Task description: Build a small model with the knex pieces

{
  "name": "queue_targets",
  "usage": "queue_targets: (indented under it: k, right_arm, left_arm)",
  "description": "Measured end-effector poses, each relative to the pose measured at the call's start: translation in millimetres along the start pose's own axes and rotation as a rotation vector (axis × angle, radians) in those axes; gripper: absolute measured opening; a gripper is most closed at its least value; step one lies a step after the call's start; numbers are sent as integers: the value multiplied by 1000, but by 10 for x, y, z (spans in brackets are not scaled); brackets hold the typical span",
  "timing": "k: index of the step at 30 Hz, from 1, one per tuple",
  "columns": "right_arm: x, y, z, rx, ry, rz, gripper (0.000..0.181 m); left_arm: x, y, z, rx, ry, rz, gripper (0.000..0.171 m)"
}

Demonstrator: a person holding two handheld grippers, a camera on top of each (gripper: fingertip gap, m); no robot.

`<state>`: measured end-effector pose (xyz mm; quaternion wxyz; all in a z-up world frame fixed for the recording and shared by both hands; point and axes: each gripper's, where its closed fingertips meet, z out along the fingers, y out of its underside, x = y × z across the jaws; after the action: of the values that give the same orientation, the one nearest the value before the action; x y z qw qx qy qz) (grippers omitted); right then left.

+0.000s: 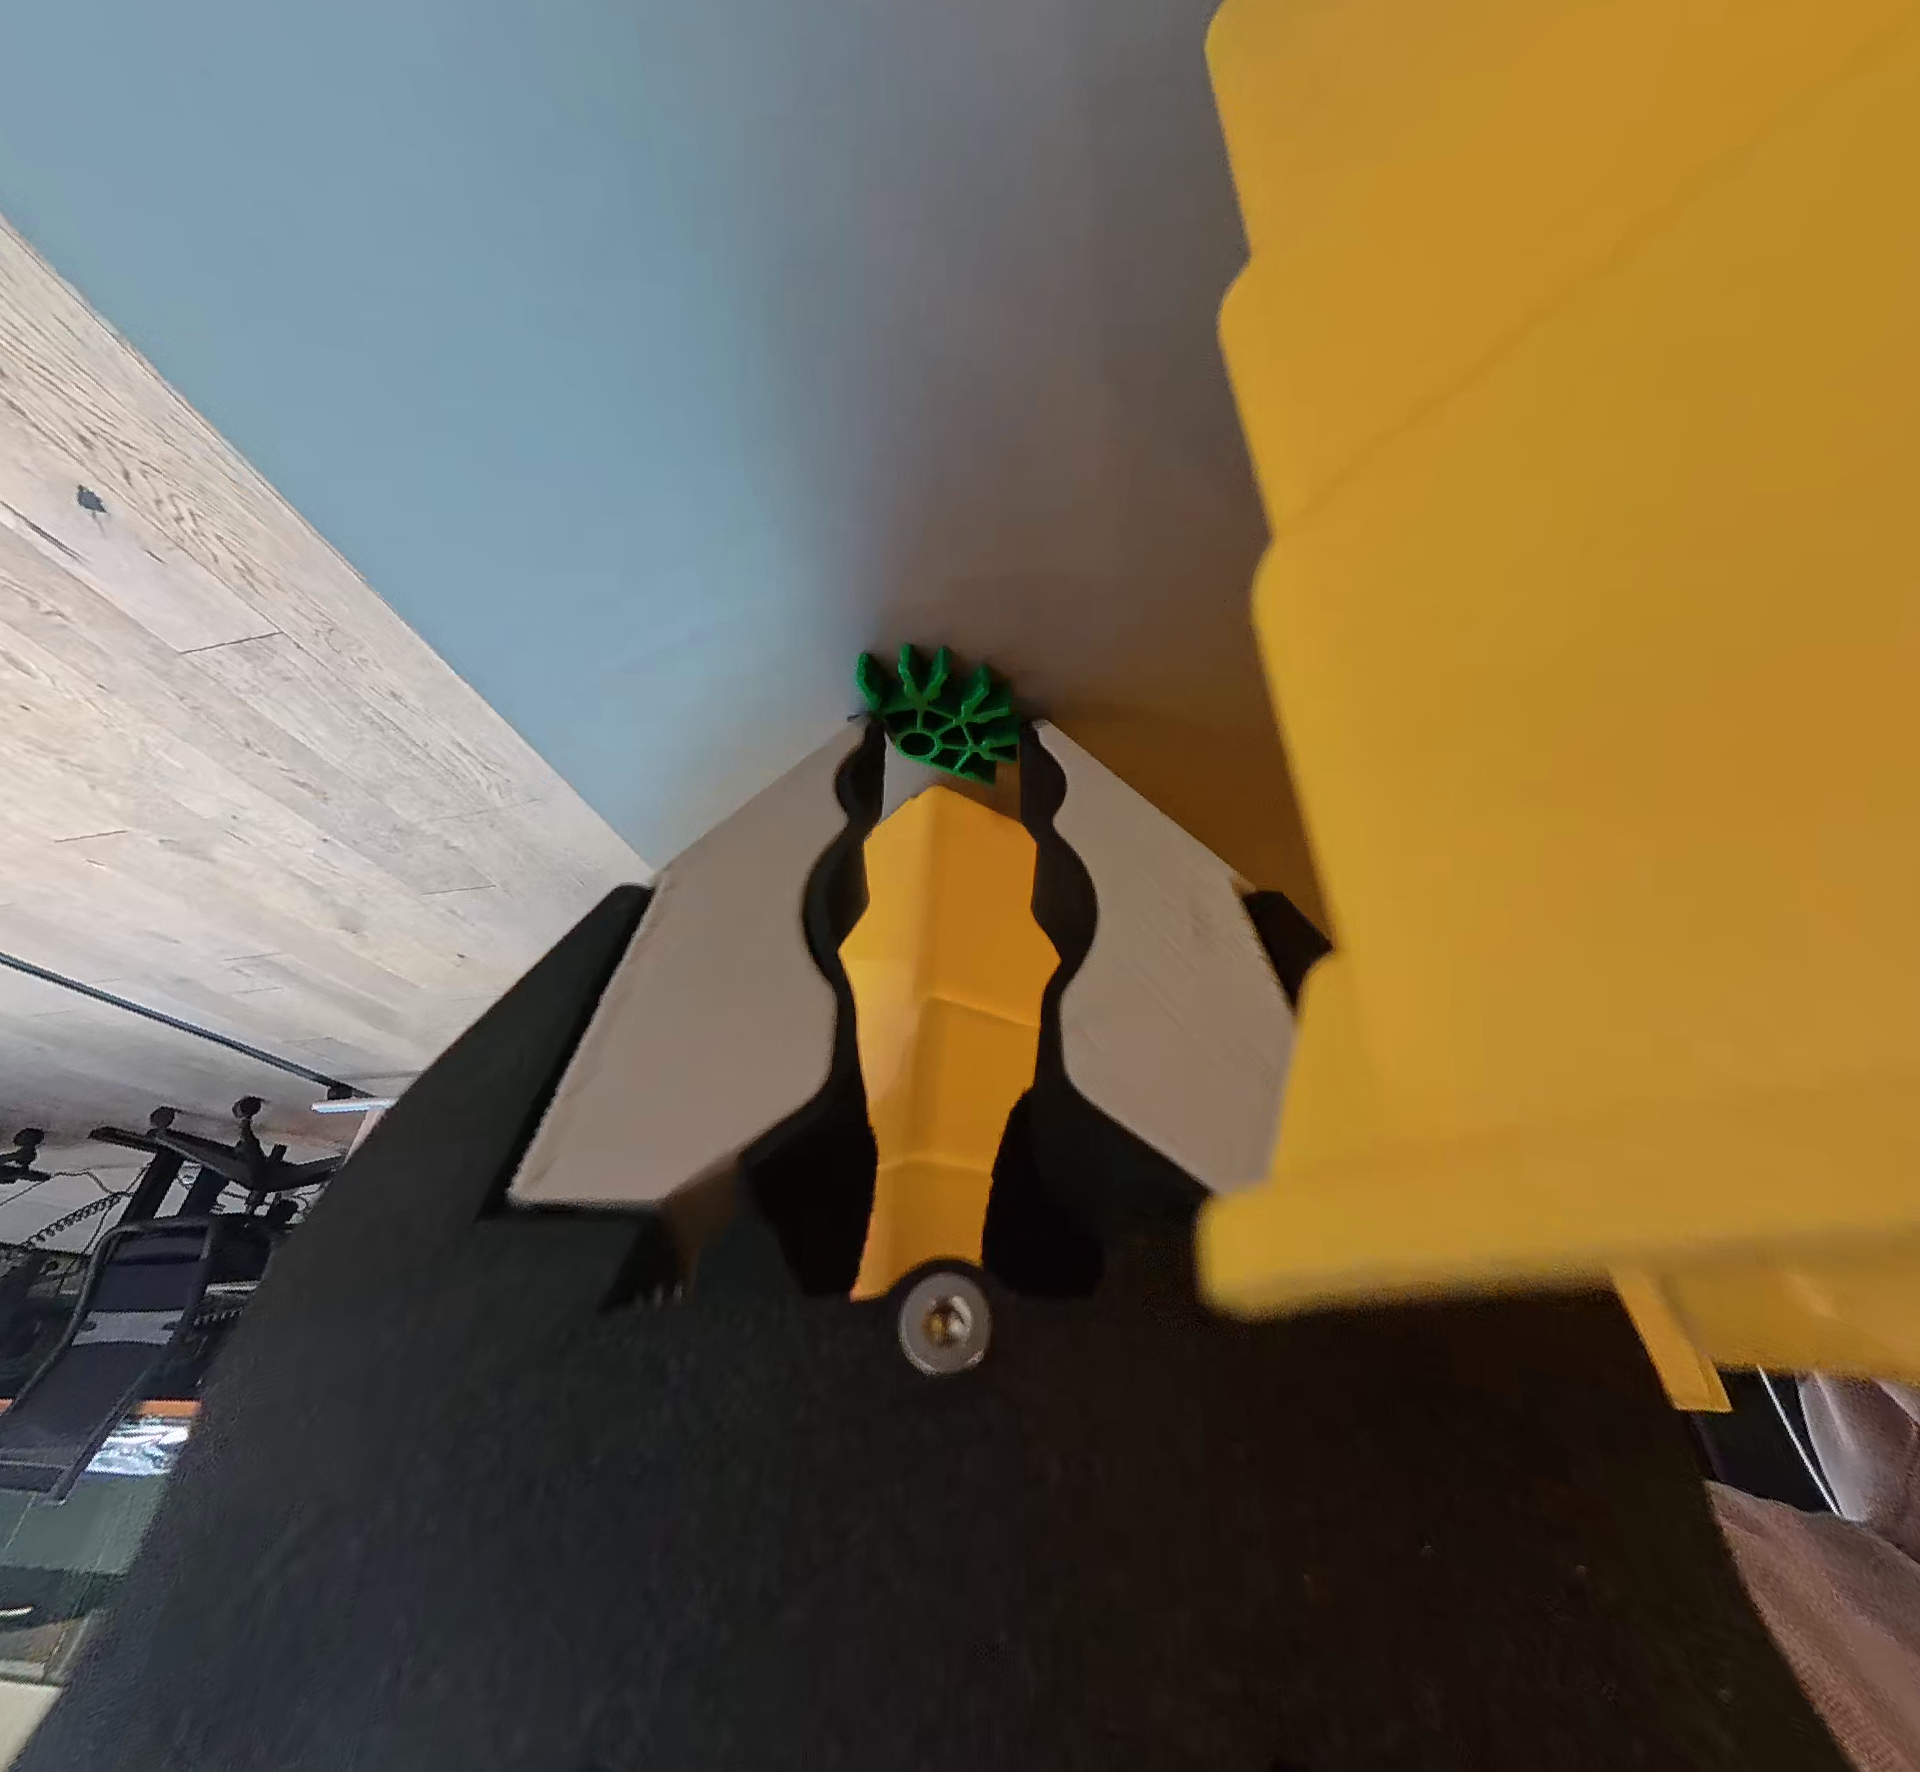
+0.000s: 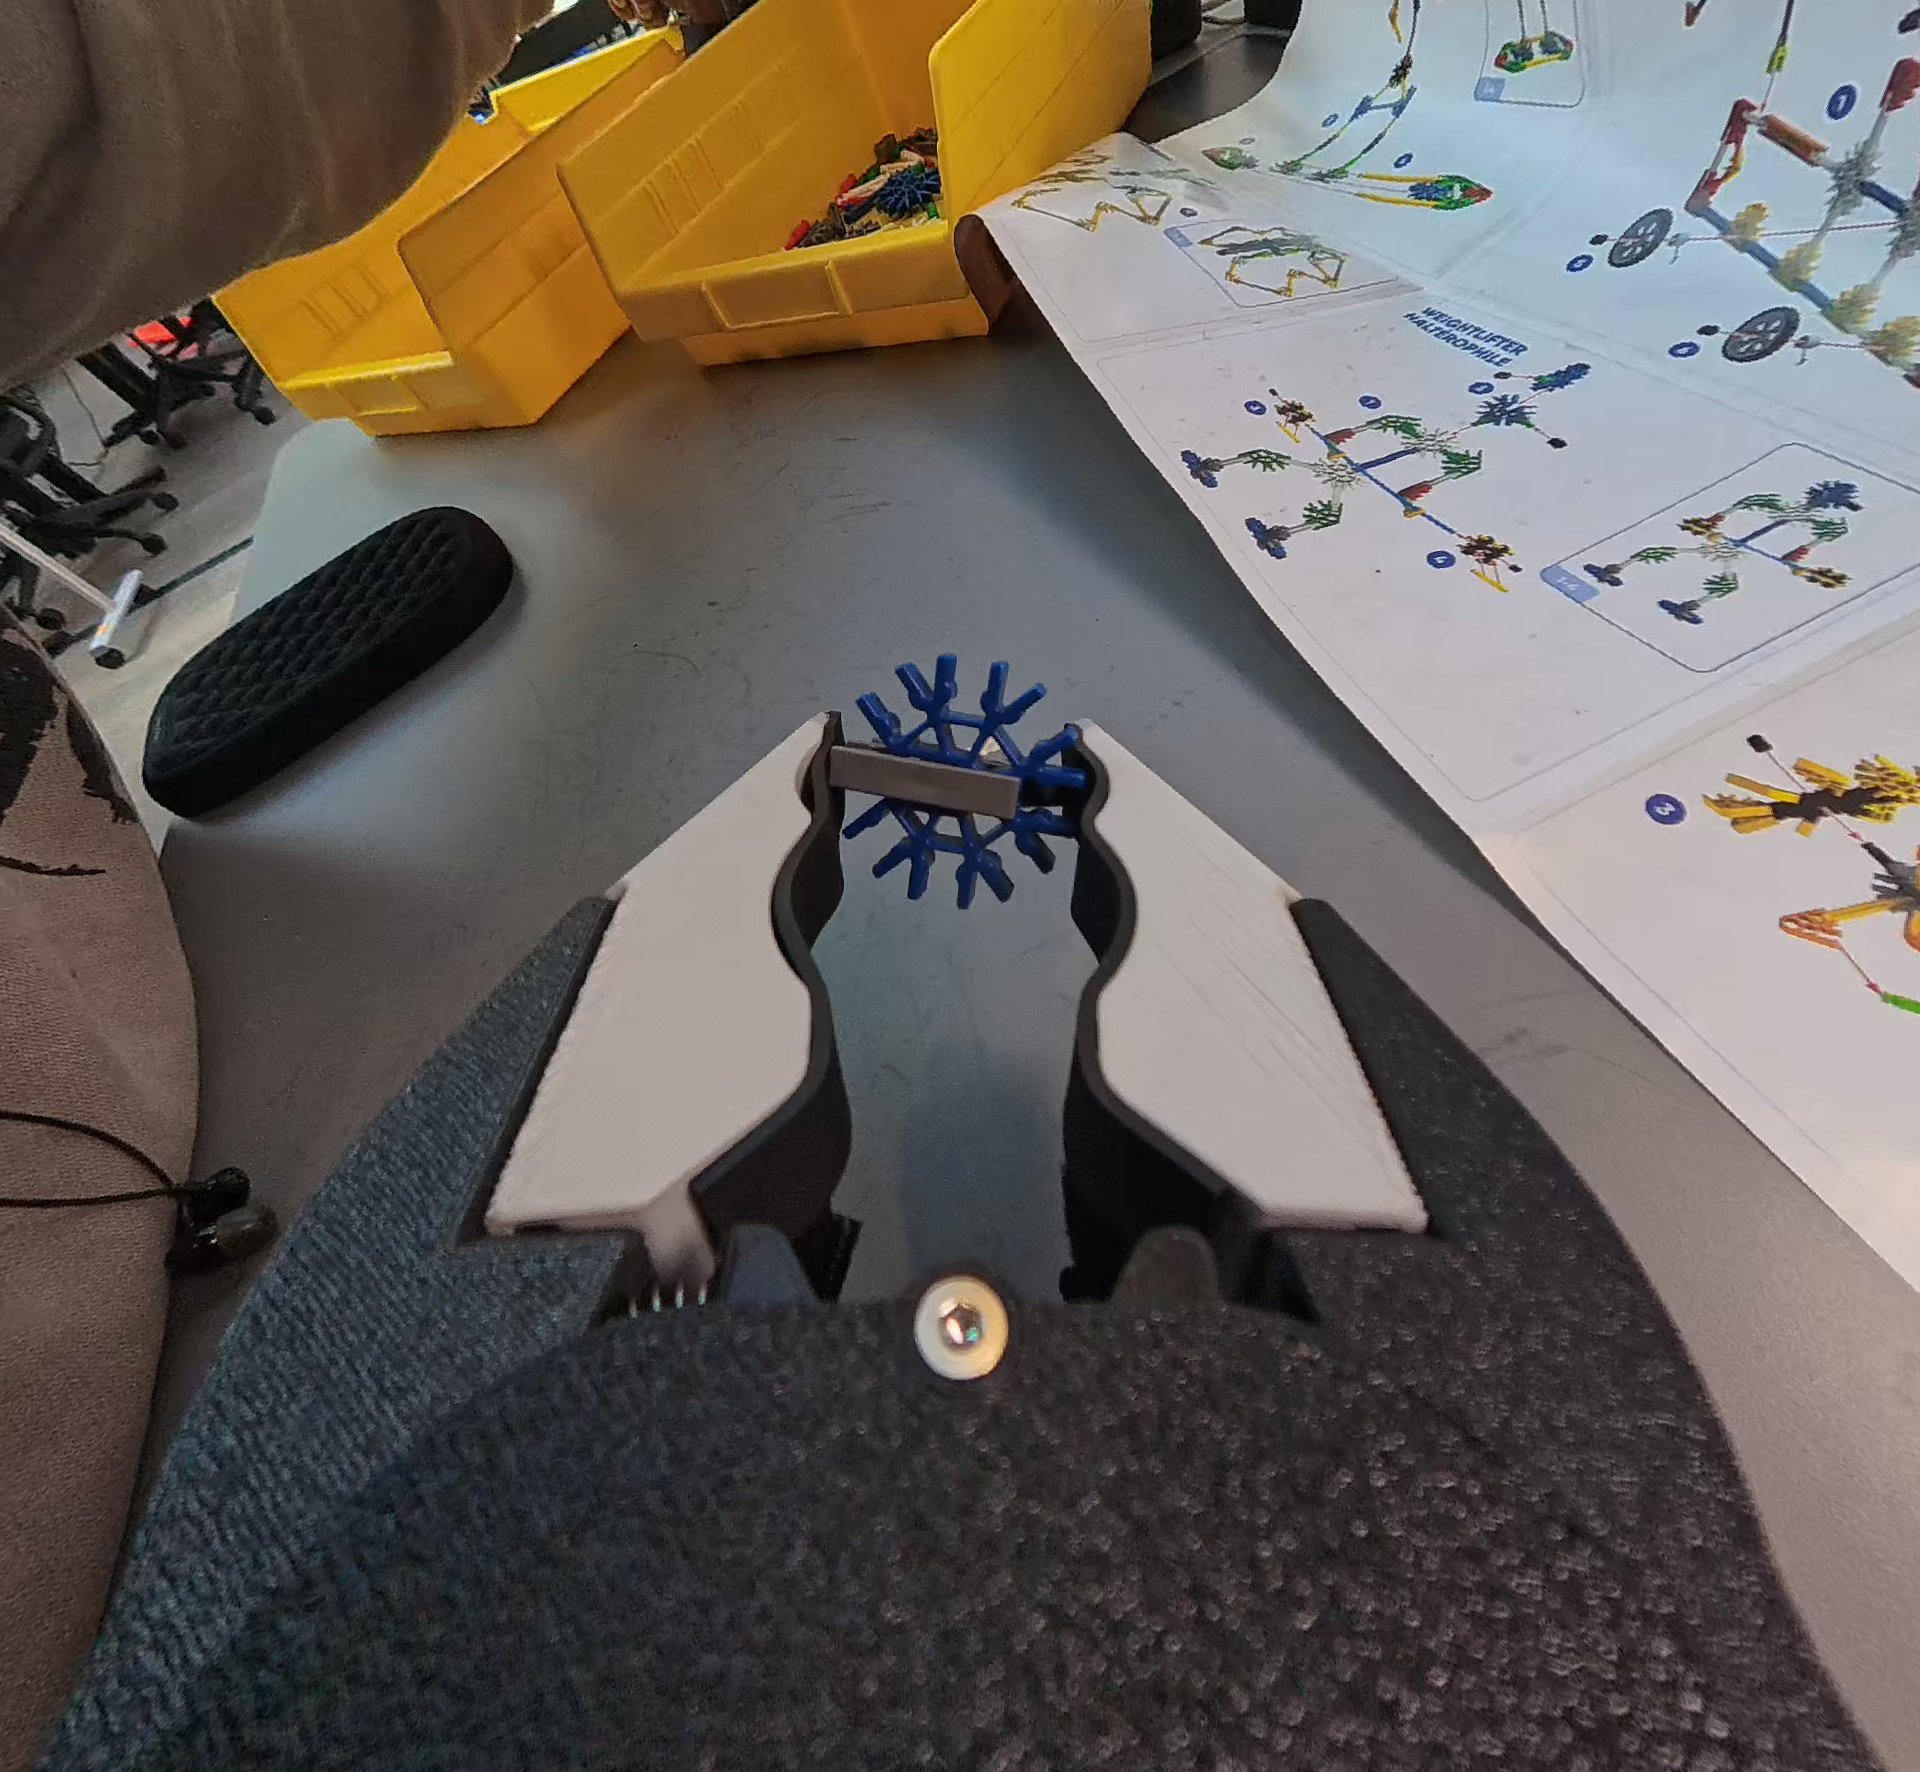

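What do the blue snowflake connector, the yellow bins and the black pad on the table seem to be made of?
Blue snowflake connector: rigid moulded plastic, by its thin crisp spokes.
Yellow bins: hard, smooth plastic with moulded ribs and faint sheen.
Black pad: probably soft foam or rubber; matte, lattice-textured surface.

Wood-plank floor point(image 1: 208, 631), grey table point(image 2: 727, 527), office chairs point(image 2: 73, 486)

Left gripper point(image 1: 948, 735): matt white plastic fingers, rough black body, shiny metal screw point(image 1: 943, 1325). Green connector point(image 1: 940, 714) glossy plastic. Yellow bin point(image 1: 1590, 579) at right smooth plastic. Floor point(image 1: 187, 662) at left pale wood grain. Right gripper point(image 2: 951, 777) the same; blue connector point(image 2: 961, 782) plastic, grey rod point(image 2: 923, 780) matt. Table point(image 2: 675, 559) smooth grey, slight sheen. Sheet point(image 2: 1507, 496) at right glossy paper. Black pad point(image 2: 327, 657) at left textured. Sleeve point(image 2: 229, 60) tan cloth.
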<state>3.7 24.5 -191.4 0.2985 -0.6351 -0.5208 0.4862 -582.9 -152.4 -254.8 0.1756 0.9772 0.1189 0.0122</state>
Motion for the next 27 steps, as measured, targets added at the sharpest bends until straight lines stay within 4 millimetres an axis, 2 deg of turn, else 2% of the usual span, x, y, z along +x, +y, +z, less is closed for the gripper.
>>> queue_targets:
  k: [5, 7, 9, 11, 13, 15, 17, 19, 21, 24, 27]
  right_arm:
    - [3, -1, -1, 1, 0, 3, 40]
    - [-1, -1, -3, 1, 0, 1, 41]
    - [-14, -3, -5, 2, -2, -6, 40]
    - [-42, 8, -8, -1, -12, -13, 41]
    - [-72, 11, -15, -1, -18, -25, 41]
    - [-108, 10, -27, 4, -24, -42, 41]
    - [-144, 15, -40, 5, -31, -58, 41]
    - [-178, 28, -47, 1, -33, -78, 41]
    - [-204, 41, -44, -6, -26, -106, 41]
    - [-263, 80, -37, -26, -19, -158, 41]
    - [-313, 128, -39, -49, -10, -215, 40]
  left_arm:
    - [-125, -156, -164, 147, -16, -27, 25]
    - [-228, -245, -406, 280, -46, -55, 25]
    - [-273, -295, -810, 470, -36, -69, 25]
    - [-288, -153, -1246, 618, -12, -88, 25]
    - [-257, 191, -1493, 649, 28, -94, 24]
    - [-294, 670, -1456, 559, -4, -104, 25]
    - [-209, 1082, -1318, 489, 41, -118, 25]
    - [-132, 1342, -1205, 508, 31, -112, 28]
    - [33, 1489, -1127, 574, 46, -86, 41]
    - [458, 1691, -1010, 678, 72, 13, 47]
    - [1077, 1946, -681, 664, 127, 184, 48]
